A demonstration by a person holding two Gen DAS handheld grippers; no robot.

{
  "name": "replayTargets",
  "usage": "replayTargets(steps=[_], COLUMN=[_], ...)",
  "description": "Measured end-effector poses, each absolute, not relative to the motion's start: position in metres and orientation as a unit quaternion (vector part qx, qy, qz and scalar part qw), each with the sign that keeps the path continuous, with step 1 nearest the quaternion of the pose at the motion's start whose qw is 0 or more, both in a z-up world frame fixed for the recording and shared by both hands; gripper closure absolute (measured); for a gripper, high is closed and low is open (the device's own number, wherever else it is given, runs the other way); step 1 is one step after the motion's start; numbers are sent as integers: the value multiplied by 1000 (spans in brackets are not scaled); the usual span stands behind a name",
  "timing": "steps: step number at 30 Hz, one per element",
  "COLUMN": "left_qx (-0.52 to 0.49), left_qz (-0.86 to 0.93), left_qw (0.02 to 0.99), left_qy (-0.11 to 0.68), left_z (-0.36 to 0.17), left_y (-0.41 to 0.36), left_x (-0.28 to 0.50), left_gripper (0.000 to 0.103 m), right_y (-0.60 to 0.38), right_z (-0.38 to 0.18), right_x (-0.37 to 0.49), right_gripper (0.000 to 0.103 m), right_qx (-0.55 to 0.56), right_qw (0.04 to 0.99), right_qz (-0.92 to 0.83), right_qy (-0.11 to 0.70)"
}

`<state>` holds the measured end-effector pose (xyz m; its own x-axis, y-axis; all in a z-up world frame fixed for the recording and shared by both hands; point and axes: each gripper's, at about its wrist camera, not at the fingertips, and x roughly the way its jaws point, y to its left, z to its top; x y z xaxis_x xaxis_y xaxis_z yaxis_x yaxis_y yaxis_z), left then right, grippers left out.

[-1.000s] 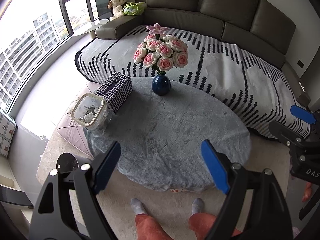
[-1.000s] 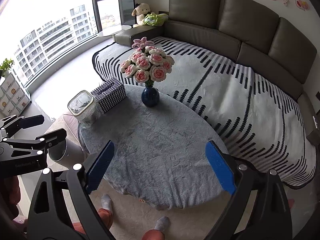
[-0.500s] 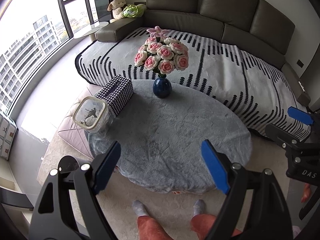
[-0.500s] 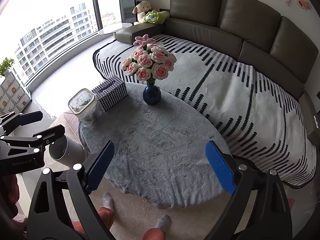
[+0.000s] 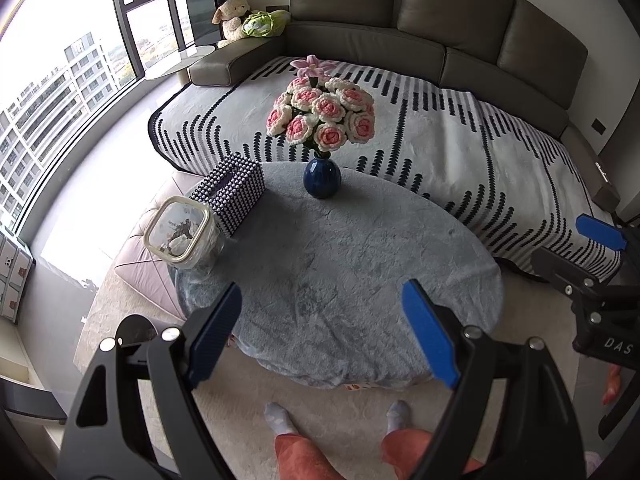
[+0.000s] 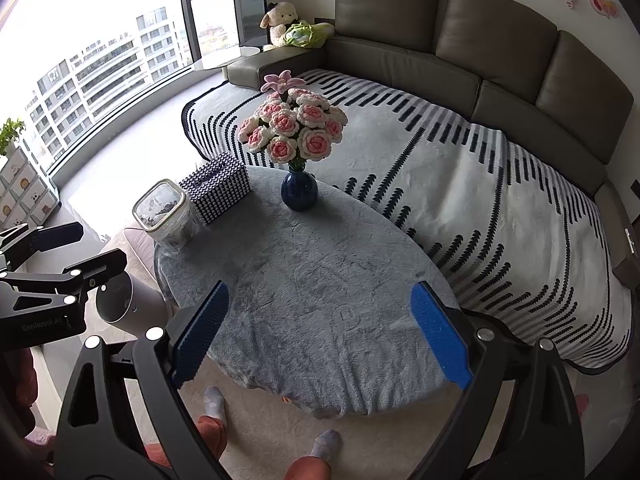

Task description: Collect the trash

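The left gripper [image 5: 322, 334] hangs above the near edge of the grey-covered oval table [image 5: 360, 272], its blue pads spread wide with nothing between them and touching nothing. The right gripper [image 6: 320, 334] is just as wide apart, also empty, over the same near edge. No loose trash shows on the tabletop. At the far left edge stands a clear lidded container [image 5: 182, 236], just beside a beaded tissue box [image 5: 232, 192]; a blue vase [image 5: 322, 178] of knitted roses sits at the far edge. A round bin [image 6: 120, 300] stands on the floor by the table's left end.
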<state>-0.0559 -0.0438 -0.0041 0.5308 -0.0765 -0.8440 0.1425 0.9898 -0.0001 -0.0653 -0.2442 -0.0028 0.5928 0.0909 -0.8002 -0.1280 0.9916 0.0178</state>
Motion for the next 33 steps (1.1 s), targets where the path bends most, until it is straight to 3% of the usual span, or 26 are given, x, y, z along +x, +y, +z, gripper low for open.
replayTargets(steps=[33], left_qx=[35], left_qz=[-63], left_qw=[874], left_qy=[480], left_z=[-4], left_y=[-46], left_x=[-57], left_gripper=[21], right_y=[-247], right_z=[4], right_x=[-66], right_gripper=[14], right_qx=[-21], right_qw=[893], right_qz=[57], right_qy=[446])
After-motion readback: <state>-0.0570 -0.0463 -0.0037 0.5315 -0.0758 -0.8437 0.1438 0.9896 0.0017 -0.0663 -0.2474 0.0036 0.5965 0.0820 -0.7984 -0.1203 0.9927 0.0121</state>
